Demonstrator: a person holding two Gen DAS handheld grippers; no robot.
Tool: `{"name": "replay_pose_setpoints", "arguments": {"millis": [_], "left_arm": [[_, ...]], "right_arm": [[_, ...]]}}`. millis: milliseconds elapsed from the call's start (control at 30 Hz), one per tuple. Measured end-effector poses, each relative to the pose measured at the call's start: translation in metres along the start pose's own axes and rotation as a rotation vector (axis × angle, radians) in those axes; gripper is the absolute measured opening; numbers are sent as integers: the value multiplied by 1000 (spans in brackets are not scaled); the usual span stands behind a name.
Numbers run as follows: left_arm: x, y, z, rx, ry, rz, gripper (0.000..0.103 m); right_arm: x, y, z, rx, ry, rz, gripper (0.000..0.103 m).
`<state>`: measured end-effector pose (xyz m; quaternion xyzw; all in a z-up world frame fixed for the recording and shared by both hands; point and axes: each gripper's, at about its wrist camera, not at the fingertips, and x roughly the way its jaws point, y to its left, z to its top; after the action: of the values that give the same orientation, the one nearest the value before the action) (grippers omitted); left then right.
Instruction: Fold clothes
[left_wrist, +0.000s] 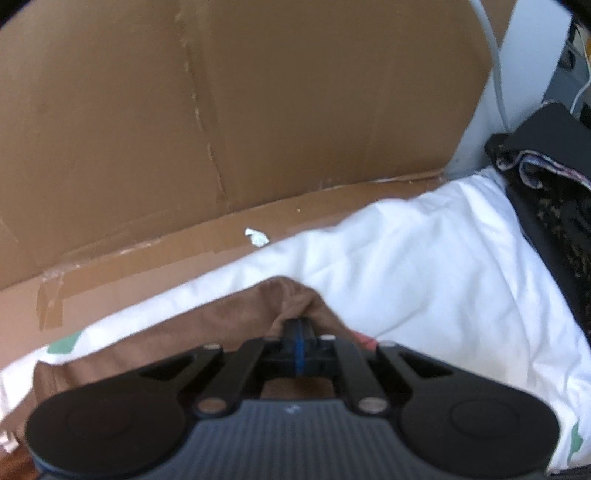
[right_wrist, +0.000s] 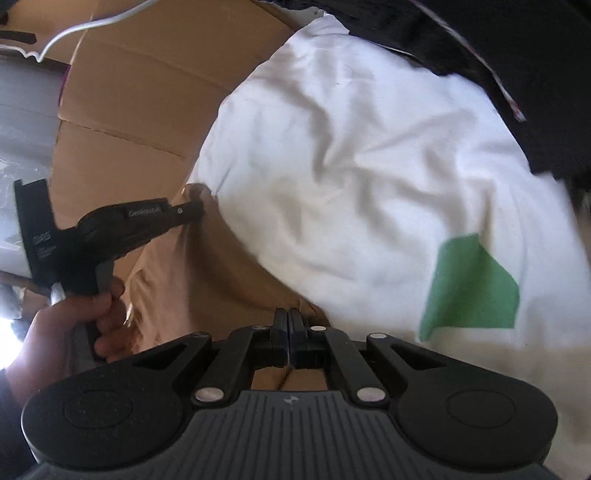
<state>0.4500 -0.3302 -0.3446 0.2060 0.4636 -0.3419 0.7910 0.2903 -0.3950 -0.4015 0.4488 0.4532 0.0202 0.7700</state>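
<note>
The brown garment (left_wrist: 236, 314) is pinched at two points along one edge, seemingly so that this edge can be carried over as a single straight line for a fold. In the left wrist view a bunched peak of the brown cloth is gathered at 12 o'clock from the left gripper (left_wrist: 297, 326), directly at its fingertips, and the jaws are clenched on that peak. The rest of the cloth is spread from there toward 8 o'clock, under the gripper body.

In the right wrist view the same garment (right_wrist: 221, 280) is seen stretched from the right gripper (right_wrist: 288, 317) toward 10 o'clock, where the left gripper (right_wrist: 192, 212) is held by a hand (right_wrist: 59, 325). The jaws of the right gripper are pressed together, and the cloth's edge appears to be caught between them, though the contact itself is largely hidden.

The garment is laid on a white sheet (left_wrist: 424, 266) with a green patch (right_wrist: 472, 284), which covers the surface. A cardboard wall (left_wrist: 258, 110) stands at 12 o'clock beyond the sheet, and dark patterned fabric (left_wrist: 554, 206) is heaped at 2 o'clock, well apart from the brown garment.
</note>
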Motion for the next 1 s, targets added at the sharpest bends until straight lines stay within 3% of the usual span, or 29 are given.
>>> {"name": "replay_pose_setpoints", "arguments": {"millis": [200,300,333,433,467,533,633,767,1000], "left_arm": [[-38,0,0,27,-78,-4,9],[-55,-3,-15,61,-93,-43,11],[-58,-4,-20,76,-91,-46,11],[-59,-7,-39,112,-75,-66,20],[-58,-9,-44,130,-69,-57,35],[-52,-10,-55,158,-56,-34,47],[-38,-8,-66,174,-23,-22,45],[-35,-4,-71,187,-47,-3,61],[-61,24,-74,92,-79,2,57]], "right_arm": [[-12,16,1,-31,-22,42,7],[-10,26,-4,-94,-48,65,40],[-8,28,-6,-110,-55,66,42],[-3,35,-14,-167,-56,49,42],[-1,37,-17,-186,-56,43,42],[0,43,-22,-245,-56,21,42],[6,56,-29,-343,-59,-13,42],[14,65,-36,-466,-51,-60,44],[12,80,-61,-731,-62,-140,48]]}}
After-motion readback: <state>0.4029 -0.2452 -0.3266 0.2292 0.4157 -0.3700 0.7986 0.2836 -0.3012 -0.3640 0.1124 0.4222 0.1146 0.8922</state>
